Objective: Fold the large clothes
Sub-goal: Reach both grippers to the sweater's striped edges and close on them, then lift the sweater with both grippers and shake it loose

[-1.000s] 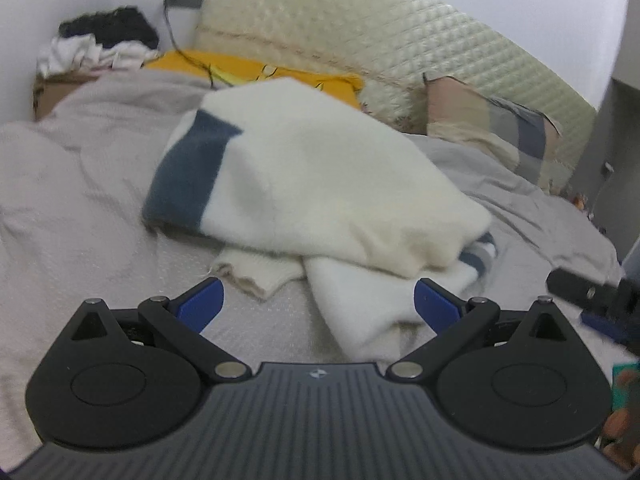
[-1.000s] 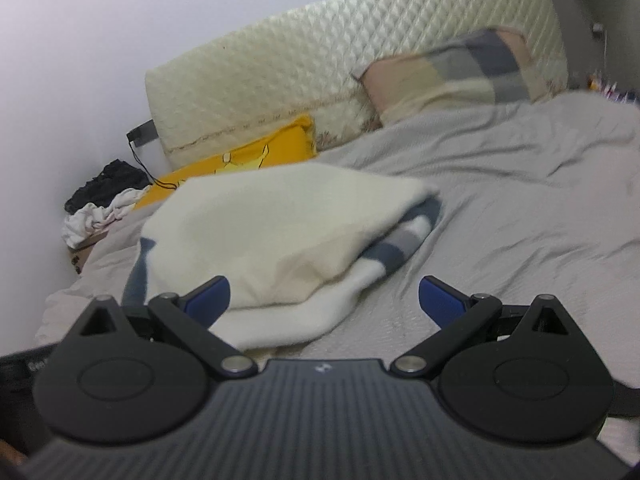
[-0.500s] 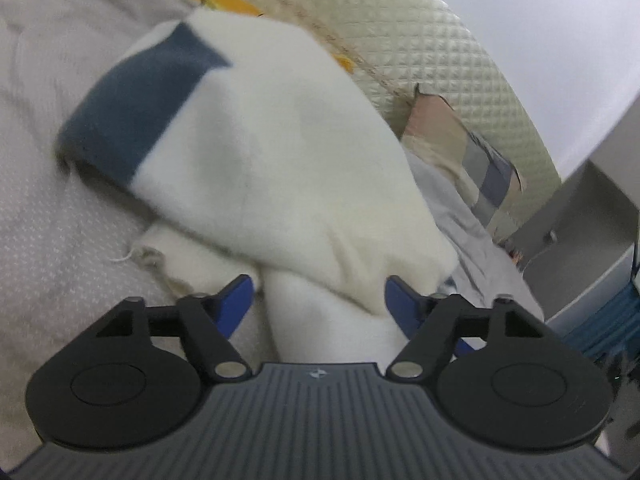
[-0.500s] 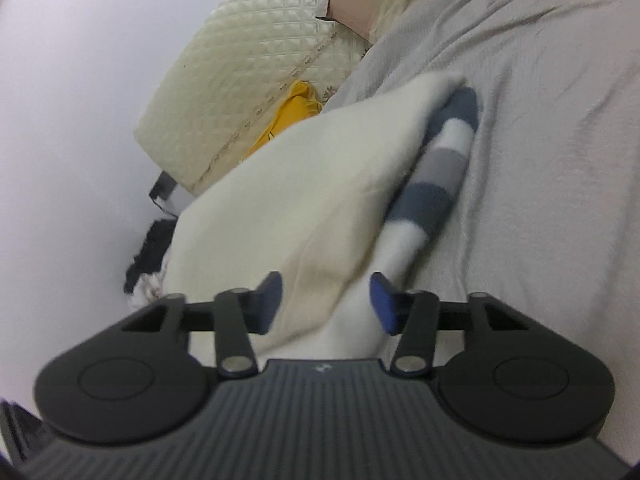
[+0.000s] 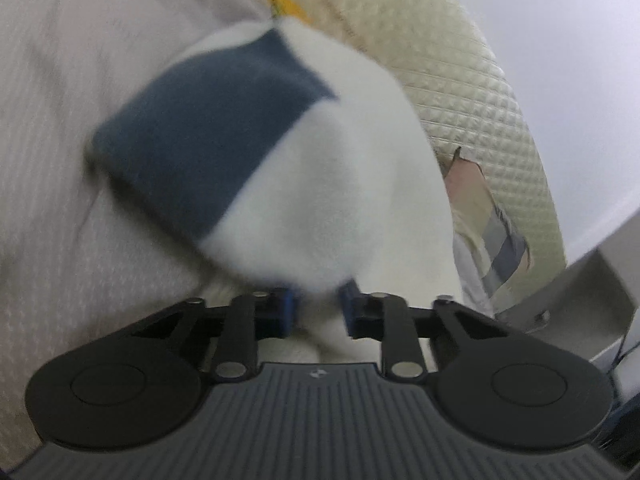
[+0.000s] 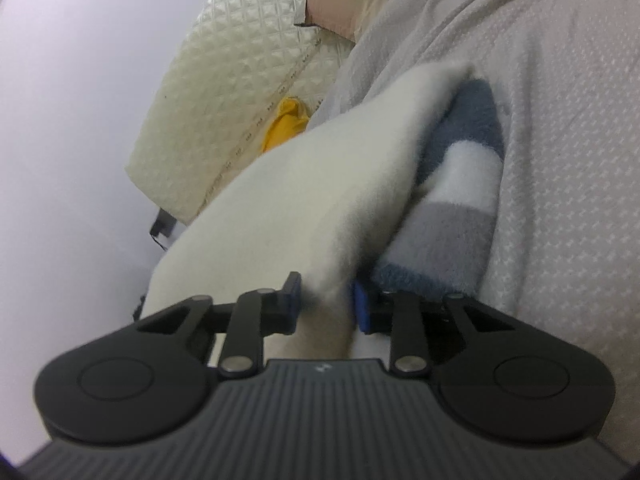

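- Left gripper [image 5: 318,310], bottom centre of the left wrist view: its blue pads [image 5: 285,312] are drawn close, with a fold of the cream sweater [image 5: 340,184] pinched between them. The picture is blurred, so how deep the bite goes cannot be told.
- Right gripper [image 6: 328,306], bottom centre of the right wrist view: jaws nearly closed, gripping the near edge of the same sweater [image 6: 288,208].
- The sweater lies on the grey bedsheet [image 5: 52,208], filling the middle of both views. A dark blue band [image 5: 208,136] shows at centre left in the left view; a striped blue, white and grey sleeve [image 6: 452,216] pokes out from under the cream layer at centre right in the right view.
- Further back: a checked pillow [image 5: 492,236], a yellow cloth [image 6: 286,124], then the quilted headboard [image 6: 224,92] at the top.
- Risk, as a judgement: the fleecy fabric is thick and each grip looks to hold only an edge; a lift could pull it free.
- Risk: the loose sleeve may trail and spoil the fold.
- Risk: a pad may catch the bedsheet along with the sweater.
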Available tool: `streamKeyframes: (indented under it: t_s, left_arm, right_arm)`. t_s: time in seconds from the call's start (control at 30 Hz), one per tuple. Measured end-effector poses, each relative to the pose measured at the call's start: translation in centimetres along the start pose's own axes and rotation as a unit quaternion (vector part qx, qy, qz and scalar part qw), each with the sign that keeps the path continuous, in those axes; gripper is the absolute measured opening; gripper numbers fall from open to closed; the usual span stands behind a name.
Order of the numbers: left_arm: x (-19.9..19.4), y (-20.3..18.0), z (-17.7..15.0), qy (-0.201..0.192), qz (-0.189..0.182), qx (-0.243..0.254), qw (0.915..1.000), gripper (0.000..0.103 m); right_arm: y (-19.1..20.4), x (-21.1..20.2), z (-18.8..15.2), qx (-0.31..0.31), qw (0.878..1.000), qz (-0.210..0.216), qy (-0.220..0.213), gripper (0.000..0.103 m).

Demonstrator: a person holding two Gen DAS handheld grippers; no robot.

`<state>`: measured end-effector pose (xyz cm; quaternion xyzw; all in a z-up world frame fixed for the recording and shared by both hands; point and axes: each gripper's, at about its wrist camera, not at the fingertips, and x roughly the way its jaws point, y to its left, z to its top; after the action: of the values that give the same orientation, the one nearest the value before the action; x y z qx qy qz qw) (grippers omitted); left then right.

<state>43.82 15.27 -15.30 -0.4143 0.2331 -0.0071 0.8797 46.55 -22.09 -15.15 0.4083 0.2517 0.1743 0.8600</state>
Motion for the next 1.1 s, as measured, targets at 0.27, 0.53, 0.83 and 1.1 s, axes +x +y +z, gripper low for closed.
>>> streamKeyframes:
  t_s: [0.27,0.53,0.83,1.1]
  left_arm:
    - [-3.7,-4.2,1.3,-0.065,-0.011,0.071,0.9953,0.012]
    - [-10.8,-7.1,2.4,-0.128,-0.014,0.098,0.9868,0.011]
    - [-20.6,-8.5,0.8,-0.147,-0.05,0.076,0.9849,0.011]
    - [-30.2,-8.6,-1.9,-0.142,-0.06,0.09,0.984,0.011]
  right_arm:
    - [2.1,-2.4,0.7,-0.031,0.999,0.017,-0.011,0.016]
    - [8.8,-8.2,1.1,-0.1,0.995,0.019,0.0,0.015]
    - [14.7,-17.5,0.2,-0.14,0.99,0.027,-0.015,0.015]
    - [17.1,-24.8,-2.9,-0.177,0.984,0.028,0.002,0.015]
